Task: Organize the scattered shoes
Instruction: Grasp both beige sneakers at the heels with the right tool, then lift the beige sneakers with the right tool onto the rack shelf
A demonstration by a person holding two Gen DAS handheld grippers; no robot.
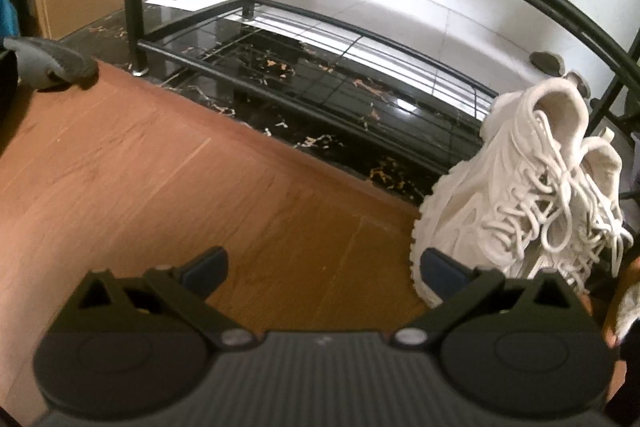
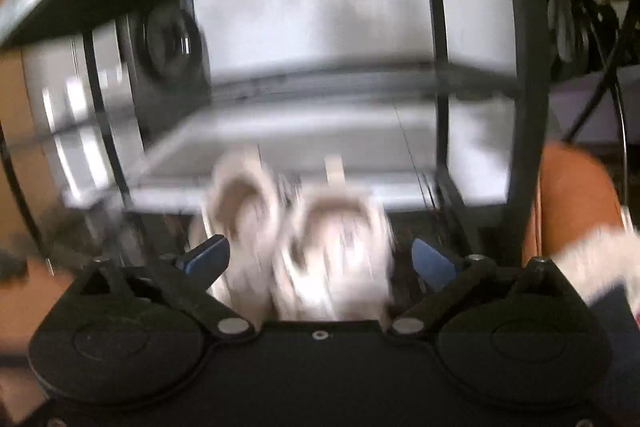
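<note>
Left tool [image 1: 324,269]: fingers spread wide, nothing between them, over bare wood floor [image 1: 168,187] in front of the black shoe rack [image 1: 304,99]. Right tool [image 2: 320,259]: fingers also spread, blue pads either side of the pair of white sneakers [image 2: 298,227]. The right wrist view is heavily motion-blurred, so I cannot tell whether either pad touches a shoe.

Location of pair: at the rack's right end, against its front rail, soles on the dark marble strip and the floor edge. In the left wrist view the sneakers [image 1: 516,187] stand side by side and touching, just beside that tool's right-hand finger.

Orientation: judged long axis runs front to back relative to the rack. Collar openings and a heel tab show on the far side in the right wrist view, so heels probably point into the rack and toes out toward the tools. Blur makes this uncertain.

Risks:
- Loose laces hang in loops; a pad could snag them and drag one shoe.
- Closing across two shoes may squeeze one out and split the pair.
- Rack rail is close; lifting could knock the heels against it.

A grey shoe [image 1: 52,67] lies near the rack's left leg.
</note>
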